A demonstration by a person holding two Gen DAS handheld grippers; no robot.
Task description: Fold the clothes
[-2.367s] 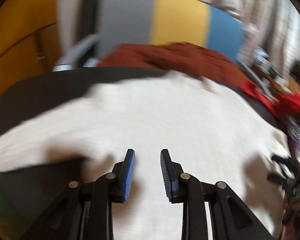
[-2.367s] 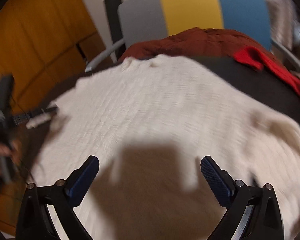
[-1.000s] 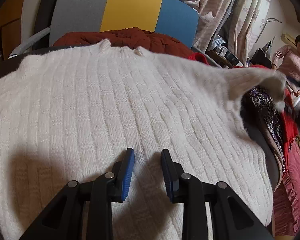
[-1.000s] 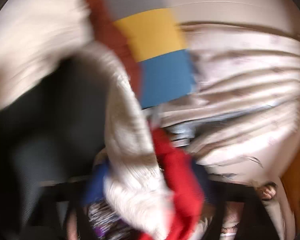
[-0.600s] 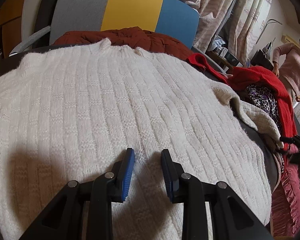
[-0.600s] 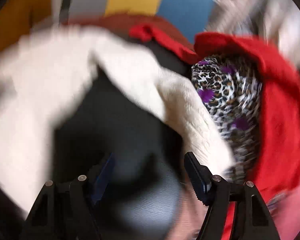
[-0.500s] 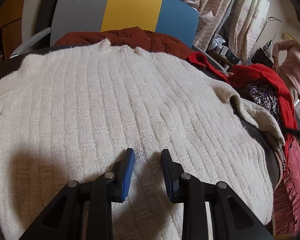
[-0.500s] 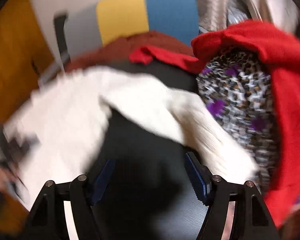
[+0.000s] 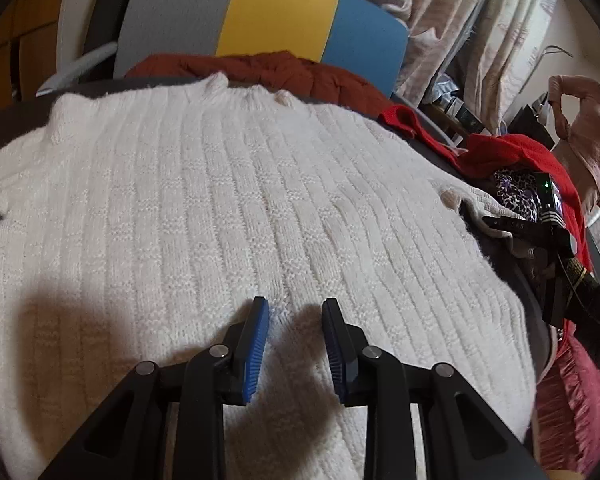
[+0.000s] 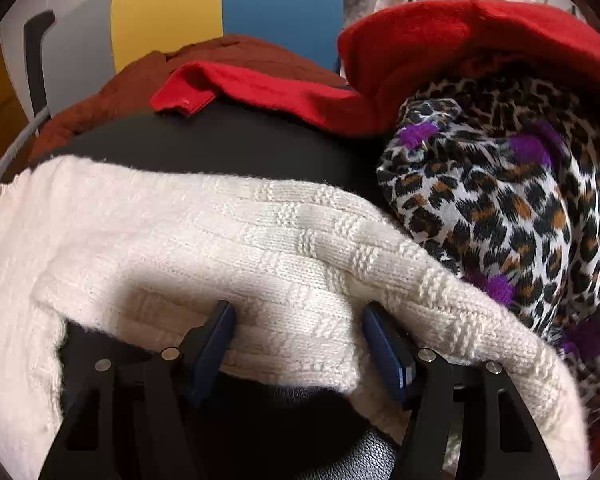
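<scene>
One sweater (image 10: pixel 284 248) sleeve's cuff hidden.

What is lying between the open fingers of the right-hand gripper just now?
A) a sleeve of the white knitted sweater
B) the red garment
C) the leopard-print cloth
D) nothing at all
A: in the right wrist view the right gripper stands open with the sleeve of the white sweater lying between its fingers; the leopard-print cloth and red garment lie farther off.

left claw (image 9: pixel 294 312) parted, empty | over white sweater (image 9: pixel 220 208) | sweater flat
</scene>
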